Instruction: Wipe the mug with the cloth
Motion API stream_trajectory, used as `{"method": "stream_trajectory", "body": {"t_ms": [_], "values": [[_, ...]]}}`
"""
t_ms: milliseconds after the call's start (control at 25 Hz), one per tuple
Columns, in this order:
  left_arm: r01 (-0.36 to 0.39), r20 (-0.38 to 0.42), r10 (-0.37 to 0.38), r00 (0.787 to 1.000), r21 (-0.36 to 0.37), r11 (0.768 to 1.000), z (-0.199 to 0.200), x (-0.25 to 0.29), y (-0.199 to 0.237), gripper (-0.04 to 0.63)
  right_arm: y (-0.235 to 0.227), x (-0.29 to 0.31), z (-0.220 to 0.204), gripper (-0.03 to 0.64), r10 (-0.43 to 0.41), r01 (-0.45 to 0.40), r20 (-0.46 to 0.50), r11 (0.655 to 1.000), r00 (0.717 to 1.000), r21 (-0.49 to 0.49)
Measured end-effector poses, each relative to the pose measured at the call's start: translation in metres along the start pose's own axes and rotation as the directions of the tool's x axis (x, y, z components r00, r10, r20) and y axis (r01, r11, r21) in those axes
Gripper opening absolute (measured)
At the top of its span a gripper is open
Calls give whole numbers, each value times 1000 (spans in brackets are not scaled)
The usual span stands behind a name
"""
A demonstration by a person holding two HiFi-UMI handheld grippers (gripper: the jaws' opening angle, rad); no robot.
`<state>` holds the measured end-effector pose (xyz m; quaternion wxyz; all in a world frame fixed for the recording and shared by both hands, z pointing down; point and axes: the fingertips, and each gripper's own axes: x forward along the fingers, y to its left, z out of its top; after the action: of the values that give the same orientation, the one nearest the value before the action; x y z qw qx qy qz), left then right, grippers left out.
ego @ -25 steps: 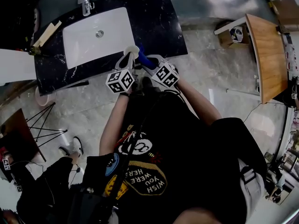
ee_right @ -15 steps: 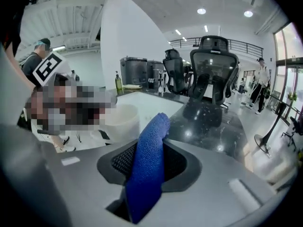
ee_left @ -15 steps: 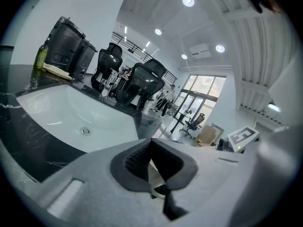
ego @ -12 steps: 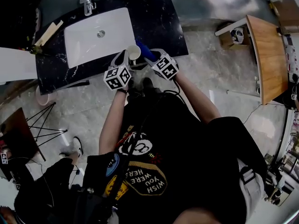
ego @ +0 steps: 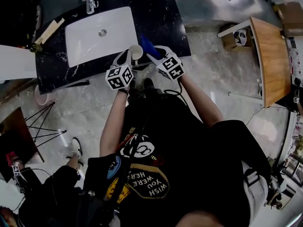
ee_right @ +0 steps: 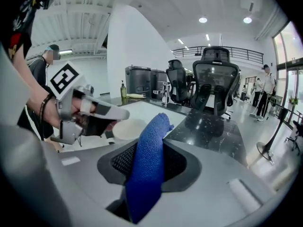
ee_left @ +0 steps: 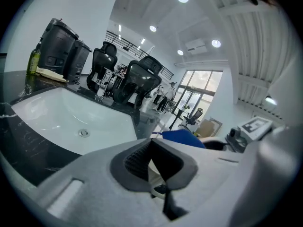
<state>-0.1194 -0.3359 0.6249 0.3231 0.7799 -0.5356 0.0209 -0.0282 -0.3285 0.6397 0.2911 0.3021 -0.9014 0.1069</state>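
Note:
My left gripper [ego: 128,56] is shut on a white mug [ego: 136,53], which it holds above the counter's front edge with the mouth facing up. Only a white sliver of the mug [ee_left: 156,176] shows between the pads in the left gripper view. My right gripper [ego: 154,55] is shut on a blue cloth [ego: 147,46], which stands up out of the jaws just right of the mug. In the right gripper view the cloth [ee_right: 149,160] runs up between the pads, its tip beside the mug [ee_right: 129,129] and the left gripper [ee_right: 90,112]. I cannot tell whether cloth and mug touch.
A white sink [ego: 94,34] is set in the dark marble counter [ego: 161,18], with a faucet [ego: 88,4] behind it. A green bottle [ee_left: 32,60] and dark machines stand at the counter's left end. A wooden table [ego: 272,56] is at right, a person at lower left.
The mug has turned so its mouth faces up. The cloth has moved farther away from me, along the mug's right side. Both grippers shifted only slightly.

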Motion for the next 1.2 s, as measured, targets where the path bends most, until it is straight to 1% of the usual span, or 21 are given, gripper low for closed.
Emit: {"method": "stream_trajectory", "body": {"t_ms": [40, 120, 200, 240, 280, 360, 480, 520, 560, 640, 680, 720, 800, 880, 960, 1000, 1080, 1200], "values": [[1, -7, -1, 1000, 9, 1000, -1, -1, 1, 3, -7, 9, 0, 129, -5, 5, -28, 1000, 1000, -13], [9, -16, -8, 1000, 17, 1000, -2, 0, -1, 3, -13, 26, -11, 129, -6, -1, -115, 998, 993, -55], [12, -17, -12, 1000, 13, 1000, -4, 2, -4, 3, -7, 31, -25, 129, 11, -27, -194, 996, 981, -80], [12, -17, -12, 1000, 13, 1000, -4, 2, -5, 3, 1, 28, -29, 129, 26, -44, -213, 996, 977, -77], [13, -15, -13, 1000, 14, 1000, -3, 3, -5, 3, 11, 23, -30, 129, 47, -62, -213, 996, 976, -66], [21, -11, -21, 1000, 14, 1000, -1, 4, -6, 3, 32, 9, -28, 129, 97, -107, -177, 993, 979, -44], [28, -6, -28, 1000, 13, 1000, 0, 6, -8, 3, 55, -7, -32, 129, 159, -171, -146, 983, 976, -72], [28, -5, -28, 1000, 12, 1000, -1, 6, -8, 3, 54, -9, -34, 129, 154, -166, -142, 984, 978, -71], [28, -5, -28, 1000, 10, 1000, -1, 6, -8, 3, 46, -9, -36, 129, 130, -138, -136, 989, 982, -48], [30, -7, -30, 1000, 5, 1000, -2, 5, -8, 3, 18, -4, -33, 129, 57, -54, -119, 998, 991, 31], [31, -8, -31, 999, 3, 1000, -2, 6, -9, 3, 4, 1, -28, 129, 28, -22, -113, 998, 993, 54], [32, -8, -32, 999, 2, 999, -2, 6, -9, 4, -6, 8, -23, 129, 9, -3, -112, 998, 994, 55], [29, -5, -29, 1000, -3, 1000, -2, 5, -9, 3, -13, 25, -18, 129, 8, -8, -128, 1000, 992, 2], [24, -2, -24, 1000, -12, 1000, -2, 5, -9, 3, -8, 39, -26, 129, 32, -48, -169, 995, 985, -90], [24, -5, -24, 1000, -18, 1000, -3, 5, -10, 3, 6, 37, -39, 129, 60, -96, -199, 980, 978, -173], [26, -6, -26, 1000, -17, 1000, -3, 5, -11, 3, 16, 32, -43, 129, 78, -117, -195, 974, 978, -193], [25, -1, -25, 1000, -10, 1000, -2, 5, -9, 3, 36, 17, -43, 129, 121, -154, -158, 965, 980, -212], [12, 14, -11, 1000, -10, 1000, 0, 7, -8, 3, 63, -4, -39, 129, 198, -219, -101, 940, 975, -261]]}}
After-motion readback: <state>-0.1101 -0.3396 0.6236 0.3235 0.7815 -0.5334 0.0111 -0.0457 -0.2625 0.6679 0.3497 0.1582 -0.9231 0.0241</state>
